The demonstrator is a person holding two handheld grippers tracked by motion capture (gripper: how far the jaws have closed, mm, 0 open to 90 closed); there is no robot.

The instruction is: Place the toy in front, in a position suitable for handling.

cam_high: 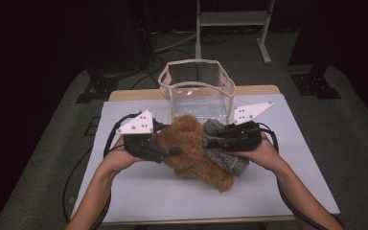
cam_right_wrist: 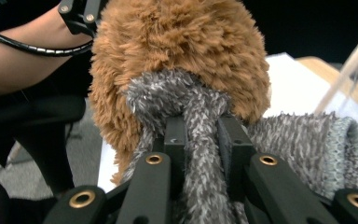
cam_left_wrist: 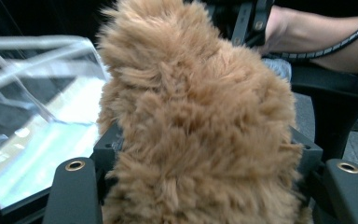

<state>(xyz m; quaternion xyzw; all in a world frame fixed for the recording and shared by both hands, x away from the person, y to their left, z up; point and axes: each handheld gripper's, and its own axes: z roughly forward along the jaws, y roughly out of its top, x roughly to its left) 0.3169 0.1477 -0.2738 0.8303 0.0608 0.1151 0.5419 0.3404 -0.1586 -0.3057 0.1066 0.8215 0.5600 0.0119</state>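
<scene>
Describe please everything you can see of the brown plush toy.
The brown plush toy is fluffy, with long tan fur, and wears a grey knitted garment. It is in front of the clear bag. The left gripper clamps its fur on one side; the right gripper pinches a fold of the garment.

Legible text, labels, brands, numbers, signs: none. No lettering can be read on any surface in the high view or in either gripper view.
</scene>
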